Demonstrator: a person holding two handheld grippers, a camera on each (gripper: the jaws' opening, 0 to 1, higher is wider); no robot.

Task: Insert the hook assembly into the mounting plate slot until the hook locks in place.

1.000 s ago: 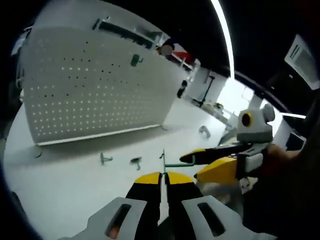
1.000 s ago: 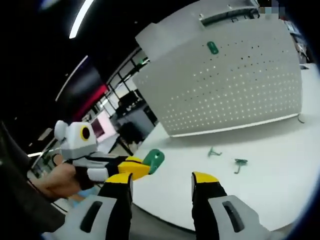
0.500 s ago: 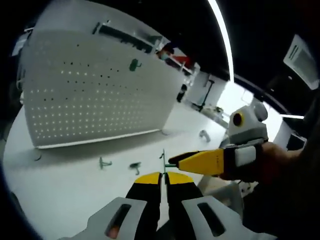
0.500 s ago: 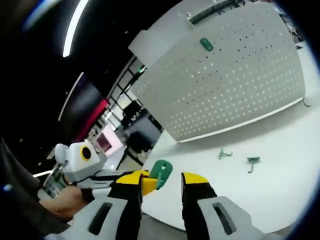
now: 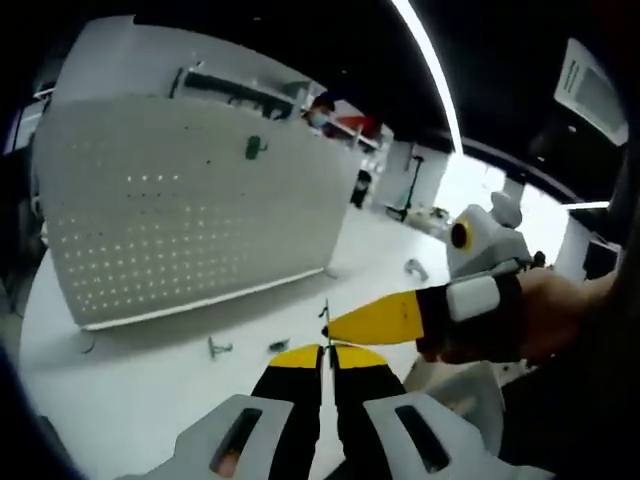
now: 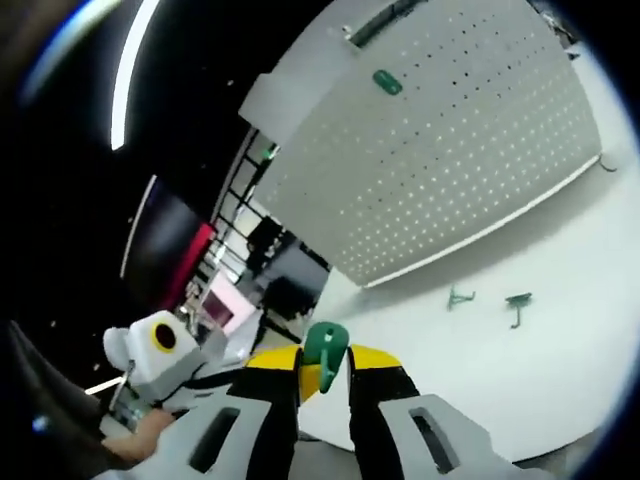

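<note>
Presently the right gripper (image 6: 325, 362) is clamped on the green hook (image 6: 325, 345), the left gripper (image 5: 327, 352) pinching its thin wire end. Hook appears light, stiff and small; grip the flat head. Pegboard (image 5: 190, 215) stands well apart.

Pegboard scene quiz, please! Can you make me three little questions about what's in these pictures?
1. True or false: the pegboard lies flat on the white table.
2. How many loose green hooks lie on the table in front of the pegboard? A one, B two, C four.
3. Fill in: the right gripper is shut on a piece coloured ____.
Key: 1 false, it stands upright; 2 B; 3 green.
</note>
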